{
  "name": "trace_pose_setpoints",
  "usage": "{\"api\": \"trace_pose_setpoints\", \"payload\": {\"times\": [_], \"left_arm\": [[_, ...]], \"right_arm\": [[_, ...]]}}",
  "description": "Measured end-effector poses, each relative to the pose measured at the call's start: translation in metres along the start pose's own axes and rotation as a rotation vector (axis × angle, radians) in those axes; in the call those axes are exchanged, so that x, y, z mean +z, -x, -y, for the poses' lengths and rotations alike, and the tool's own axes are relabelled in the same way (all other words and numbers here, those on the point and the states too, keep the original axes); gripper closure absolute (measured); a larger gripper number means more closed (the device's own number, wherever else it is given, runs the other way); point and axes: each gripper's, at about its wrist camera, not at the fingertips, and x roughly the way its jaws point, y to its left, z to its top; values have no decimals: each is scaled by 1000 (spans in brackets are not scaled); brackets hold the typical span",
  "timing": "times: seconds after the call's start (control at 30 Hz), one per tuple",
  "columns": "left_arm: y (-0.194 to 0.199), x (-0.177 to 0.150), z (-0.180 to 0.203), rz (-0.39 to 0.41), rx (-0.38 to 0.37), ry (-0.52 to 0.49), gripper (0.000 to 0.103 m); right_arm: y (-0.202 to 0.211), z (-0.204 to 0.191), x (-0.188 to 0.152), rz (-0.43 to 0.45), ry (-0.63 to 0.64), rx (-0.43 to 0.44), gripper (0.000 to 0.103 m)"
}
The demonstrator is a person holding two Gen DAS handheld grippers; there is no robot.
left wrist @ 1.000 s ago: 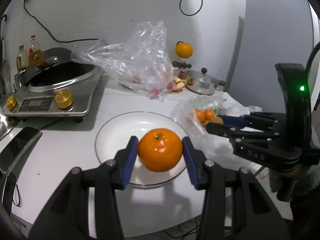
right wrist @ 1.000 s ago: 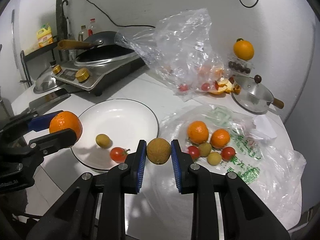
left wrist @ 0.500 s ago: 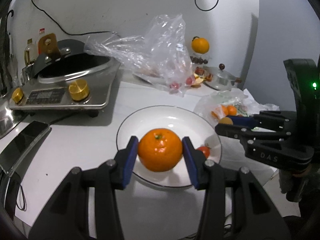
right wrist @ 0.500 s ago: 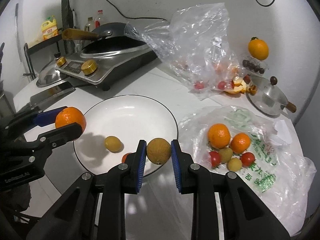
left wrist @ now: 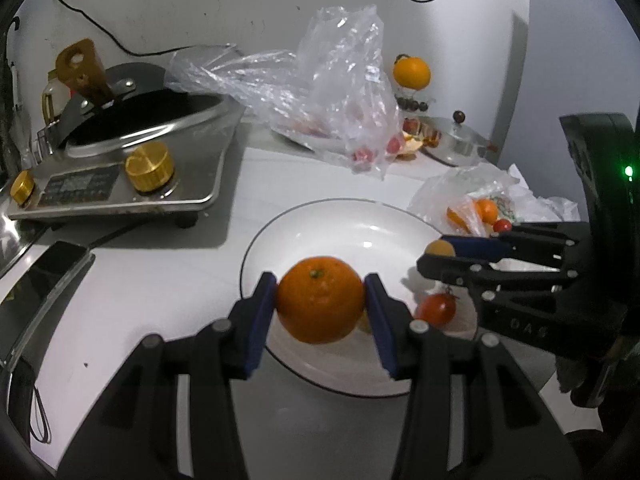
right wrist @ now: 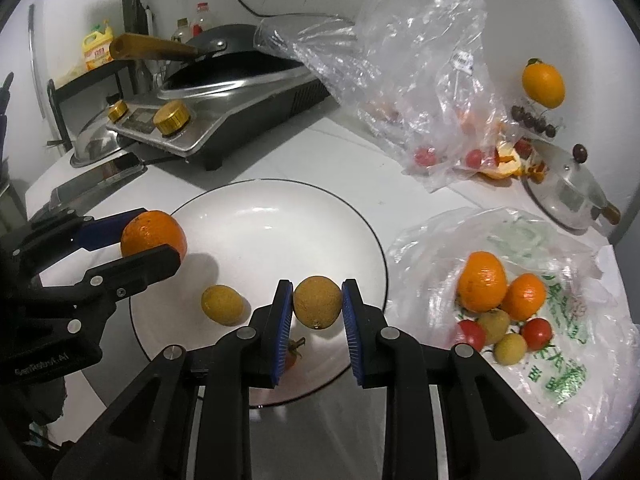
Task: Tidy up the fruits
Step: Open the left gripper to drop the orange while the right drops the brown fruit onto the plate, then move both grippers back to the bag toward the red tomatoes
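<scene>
My left gripper point(left wrist: 320, 304) is shut on an orange point(left wrist: 320, 299) and holds it over the near edge of a white plate point(left wrist: 320, 220). It also shows in the right wrist view point(right wrist: 154, 240), at the plate's left rim. My right gripper point(right wrist: 317, 308) is shut on a small brown-yellow fruit point(right wrist: 317, 302) above the plate's point(right wrist: 280, 208) near right part. On the plate lie a yellow fruit point(right wrist: 222, 304) and a cherry tomato point(left wrist: 435, 307), the tomato partly hidden under my right gripper in its own view.
An open plastic bag point(right wrist: 560, 292) to the right of the plate holds two oranges, tomatoes and small yellow fruits. A cooker with a wok point(left wrist: 120, 160) stands at the back left, a phone point(left wrist: 44, 276) at the left edge. A clear bag point(left wrist: 340, 92), a pot lid point(right wrist: 568, 192) and an orange point(right wrist: 543, 83) lie behind.
Both grippers have moved left over the plate with their fruits. The right gripper has left the bag and now hangs above the plate.
</scene>
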Motion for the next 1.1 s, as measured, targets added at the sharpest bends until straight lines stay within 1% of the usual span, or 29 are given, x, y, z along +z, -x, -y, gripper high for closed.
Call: {"api": "trace_pose_setpoints", "payload": {"times": [0.2, 0.43, 0.47, 0.57, 0.63, 1.1], "left_arm": [[-6, 0, -1, -16, -3, 7, 57], [-7, 2, -1, -29, -14, 16, 56], [-6, 2, -1, -27, -13, 16, 56], [-4, 3, 1, -22, -4, 7, 54], [1, 5, 3, -6, -2, 5, 52], [23, 13, 31, 31, -7, -38, 52]], "right_arm": [[-10, 0, -1, -17, -5, 12, 76], [-10, 0, 0, -12, -7, 17, 76], [-9, 0, 0, -11, -6, 17, 74], [-4, 1, -1, -2, -12, 22, 69], [-1, 1, -1, 6, -13, 21, 69], [37, 16, -8, 71, -45, 2, 69]]}}
